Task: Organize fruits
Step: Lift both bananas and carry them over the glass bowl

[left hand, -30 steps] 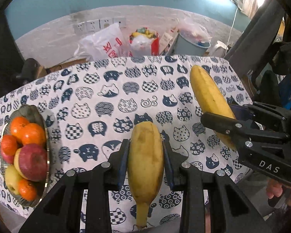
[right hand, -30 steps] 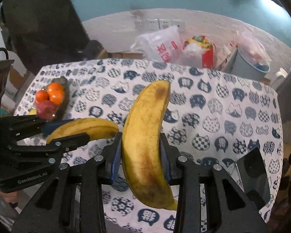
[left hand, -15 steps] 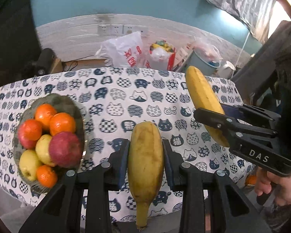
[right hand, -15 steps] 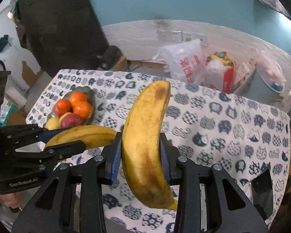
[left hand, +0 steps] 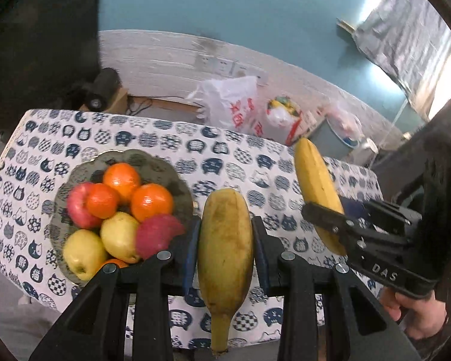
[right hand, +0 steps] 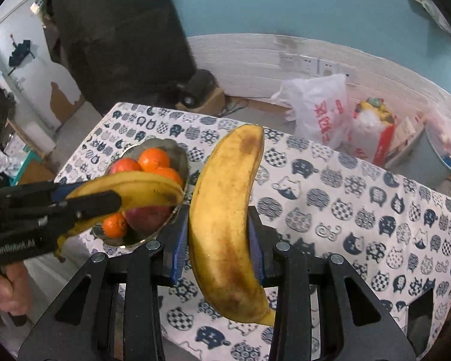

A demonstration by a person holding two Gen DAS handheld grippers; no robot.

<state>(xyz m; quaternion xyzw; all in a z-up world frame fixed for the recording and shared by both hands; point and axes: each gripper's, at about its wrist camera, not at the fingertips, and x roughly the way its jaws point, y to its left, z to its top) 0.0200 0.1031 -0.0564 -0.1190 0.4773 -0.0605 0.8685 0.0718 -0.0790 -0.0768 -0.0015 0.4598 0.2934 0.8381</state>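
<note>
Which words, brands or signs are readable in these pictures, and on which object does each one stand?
"DAS": on the side of the right claw, seen from the left wrist.
"GenRobot.AI": on the side of the left claw, seen from the right wrist, slightly blurred.
Red characters on the white plastic bag: too blurred to read.

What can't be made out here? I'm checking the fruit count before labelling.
- Orange at the bowl's near rim, left wrist view: mostly hidden by pears and the left tool.
- Bowl fruit, right wrist view: partly covered by the left banana.
- Bags behind the table: contents too small.
</note>
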